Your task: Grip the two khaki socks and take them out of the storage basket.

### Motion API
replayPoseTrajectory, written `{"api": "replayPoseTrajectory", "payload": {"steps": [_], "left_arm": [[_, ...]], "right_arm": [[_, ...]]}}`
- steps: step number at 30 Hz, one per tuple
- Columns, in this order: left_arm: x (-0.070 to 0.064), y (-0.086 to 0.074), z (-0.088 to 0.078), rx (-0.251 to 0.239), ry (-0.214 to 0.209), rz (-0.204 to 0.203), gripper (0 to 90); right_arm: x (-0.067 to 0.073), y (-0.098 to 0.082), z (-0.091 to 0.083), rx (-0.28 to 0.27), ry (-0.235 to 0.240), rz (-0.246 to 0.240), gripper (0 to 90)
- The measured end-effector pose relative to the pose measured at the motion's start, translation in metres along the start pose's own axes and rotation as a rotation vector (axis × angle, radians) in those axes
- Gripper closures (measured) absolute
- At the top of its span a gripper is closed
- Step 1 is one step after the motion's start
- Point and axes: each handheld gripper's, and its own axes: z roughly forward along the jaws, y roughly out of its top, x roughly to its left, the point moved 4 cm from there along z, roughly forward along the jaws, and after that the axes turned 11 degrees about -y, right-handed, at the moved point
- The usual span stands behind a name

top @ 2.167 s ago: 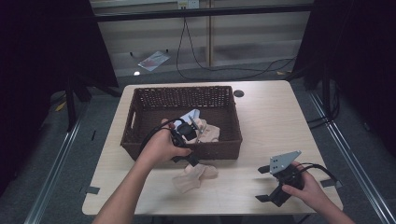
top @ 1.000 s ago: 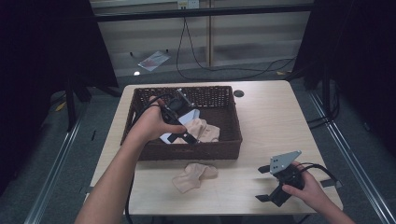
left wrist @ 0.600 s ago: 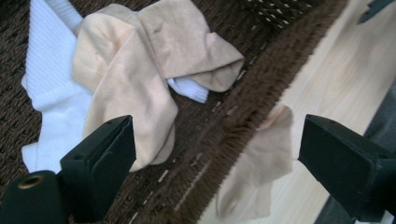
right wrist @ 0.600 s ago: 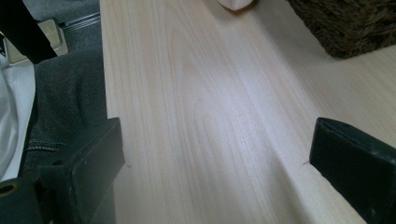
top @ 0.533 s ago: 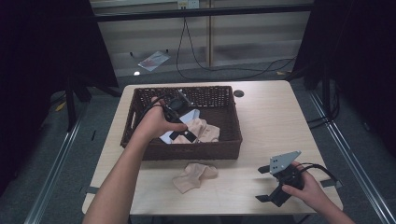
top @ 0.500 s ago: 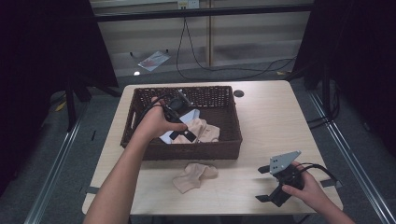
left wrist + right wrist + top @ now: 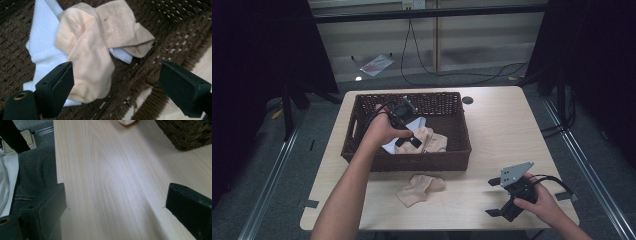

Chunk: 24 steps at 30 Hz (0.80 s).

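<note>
A: Largest items?
B: Table (image 7: 512, 125); on it, woven basket (image 7: 457, 155).

A: Basket contents?
B: Peach sock (image 7: 92, 50) lying over white sock (image 7: 42, 42). A second peach sock (image 7: 419, 187) on the table, just in front of the basket.

A: Grippers?
B: Left gripper (image 7: 115, 82), jaws wide apart, above the basket's peach sock, not touching. Right gripper (image 7: 507, 207), jaws spread, empty, near the table's front right corner.

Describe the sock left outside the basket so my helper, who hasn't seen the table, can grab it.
Start at the dark brown woven wicker basket on the pale wooden table. Just in front of its near wall, on bare tabletop, lies a crumpled peach-beige sock. A similar peach-beige sock and a white ribbed sock lie inside the basket; this one alone is outside it.
</note>
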Motion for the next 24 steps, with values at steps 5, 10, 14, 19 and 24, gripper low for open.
{"api": "replayPoseTrajectory", "payload": {"steps": [5, 10, 14, 19, 24], "left_arm": [[0.008, 0.0, 0.009, -0.01, 0.008, 0.006, 15.0], [0.019, -0.001, 0.016, -0.005, 0.036, 0.001, 16.4], [0.027, -0.001, 0.019, -0.016, 0.053, 0.0, 18.1], [0.033, 0.0, 0.024, -0.022, 0.059, -0.003, 20.1], [0.04, 0.001, 0.032, -0.025, 0.061, -0.012, 21.7]], "right_arm": [[0.0, 0.0, 0.0, -0.002, -0.001, -0.002, 2.8], [0.0, 0.0, 0.0, -0.002, 0.0, -0.001, 2.9], [0.0, 0.0, 0.001, -0.003, 0.001, -0.001, 2.8], [0.0, 0.0, 0.001, -0.003, 0.001, -0.003, 2.8], [0.0, 0.0, 0.001, -0.001, 0.006, -0.002, 2.8]]}}
